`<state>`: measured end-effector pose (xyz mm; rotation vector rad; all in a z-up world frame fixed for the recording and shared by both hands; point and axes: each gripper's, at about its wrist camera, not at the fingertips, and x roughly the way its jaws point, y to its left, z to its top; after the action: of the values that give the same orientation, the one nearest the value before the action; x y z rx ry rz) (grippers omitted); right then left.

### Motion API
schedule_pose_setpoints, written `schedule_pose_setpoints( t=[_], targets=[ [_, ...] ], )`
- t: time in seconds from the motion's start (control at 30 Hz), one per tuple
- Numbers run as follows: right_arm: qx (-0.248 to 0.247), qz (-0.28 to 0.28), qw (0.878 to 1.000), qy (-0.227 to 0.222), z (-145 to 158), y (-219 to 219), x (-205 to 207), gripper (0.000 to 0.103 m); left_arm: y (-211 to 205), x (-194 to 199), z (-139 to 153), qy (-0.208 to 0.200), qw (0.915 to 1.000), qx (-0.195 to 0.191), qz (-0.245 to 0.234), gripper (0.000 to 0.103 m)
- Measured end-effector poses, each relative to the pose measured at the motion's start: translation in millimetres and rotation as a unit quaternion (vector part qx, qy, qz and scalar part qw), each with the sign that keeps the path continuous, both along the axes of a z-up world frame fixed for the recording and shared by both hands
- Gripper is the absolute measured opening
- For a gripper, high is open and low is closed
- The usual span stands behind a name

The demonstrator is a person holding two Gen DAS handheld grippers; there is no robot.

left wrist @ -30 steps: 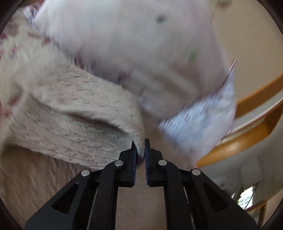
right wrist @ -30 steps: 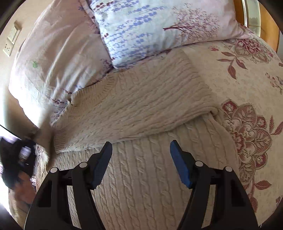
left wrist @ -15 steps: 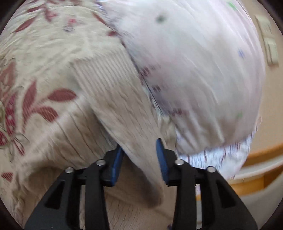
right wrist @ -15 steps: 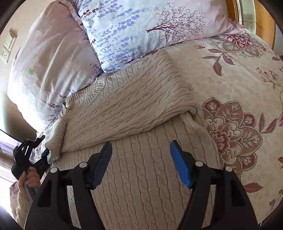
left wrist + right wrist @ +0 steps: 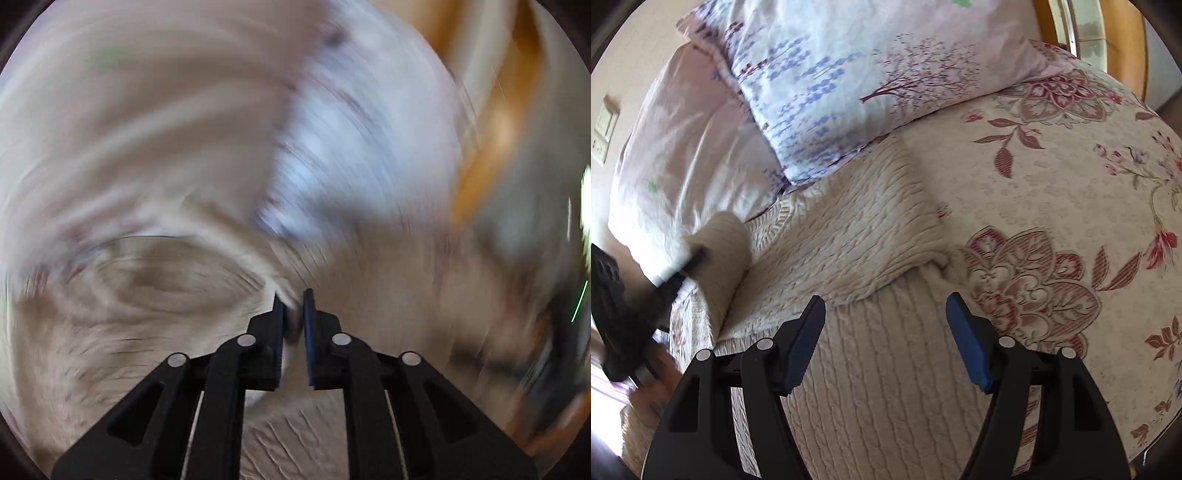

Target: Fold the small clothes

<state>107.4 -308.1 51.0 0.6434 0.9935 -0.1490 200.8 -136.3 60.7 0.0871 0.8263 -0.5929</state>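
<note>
we see the cream cable-knit sweater [image 5: 871, 236] spread on the floral bedspread [image 5: 1052, 192], just below two pillows [image 5: 849, 74]. the left tongs [image 5: 293, 314] have just been closing and now pinch a sleeve [image 5: 720, 251] — lifted over the sweater's left side, that view badly blurred. the right tongs [image 5: 886, 328] hover above the sweater's lower half, jaws spread wide — nothing between them.
</note>
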Motion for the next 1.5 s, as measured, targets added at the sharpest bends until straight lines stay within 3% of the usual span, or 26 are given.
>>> schedule_pose_setpoints(
  t=[0.03,0.07,0.17,0.23,0.4,0.57,0.63,0.73,0.83,0.9,0.97,1.07,1.23,1.37,1.5],
  targets=[
    [0.004,-0.002,1.000,0.000,-1,-2,0,0.069,-17,-11,-12,-0.005,0.9987,0.044,-0.025,0.016],
    [0.013,-0.003,1.000,-0.002,-1,-4,1,0.069,-25,-17,-19,0.000,0.9976,0.059,-0.035,0.021],
    [0.035,0.009,0.999,-0.019,2,-3,8,0.067,-9,-26,-22,0.023,0.9991,0.032,-0.014,0.045],
    [0.049,0.024,0.998,-0.023,1,0,19,0.061,14,-30,-19,0.028,0.9994,0.018,0.013,0.049],
    [0.062,0.044,0.997,0.007,-16,9,55,0.047,102,-47,-14,0.051,0.9924,0.000,0.112,0.050],
    [0.068,0.061,0.995,0.041,-34,21,71,0.028,196,-85,-15,0.074,0.9723,0.003,0.222,0.050],
    [0.066,0.072,0.994,0.039,-35,26,71,0.010,218,-99,-20,0.083,0.9651,0.011,0.248,0.050],
    [0.029,0.097,0.995,0.001,-18,37,77,0.009,241,-116,-27,0.100,0.9561,0.016,0.275,0.050],
    [-0.035,0.098,0.992,-0.069,20,46,79,0.009,250,-126,-31,0.108,0.9533,0.017,0.282,0.050],
    [-0.069,0.094,0.991,-0.065,22,45,82,0.009,252,-131,-33,0.110,0.9529,0.018,0.282,0.050],
    [-0.083,0.092,0.992,-0.016,2,43,88,0.009,255,-134,-35,0.115,0.9521,0.011,0.283,0.050],
    [-0.059,0.086,0.993,0.050,-28,34,85,0.012,258,-137,-36,0.120,0.9520,0.000,0.282,0.050],
    [-0.033,0.065,0.997,0.009,-2,10,57,0.054,274,-144,-37,0.133,0.9516,-0.034,0.275,0.051],
    [0.020,0.053,0.998,0.002,4,-28,21,0.055,285,-151,-38,0.144,0.9491,-0.063,0.273,0.051],
    [0.081,0.026,0.996,0.021,-10,-64,-18,0.054,292,-161,-42,0.158,0.9460,-0.090,0.268,0.051]
  ],
)
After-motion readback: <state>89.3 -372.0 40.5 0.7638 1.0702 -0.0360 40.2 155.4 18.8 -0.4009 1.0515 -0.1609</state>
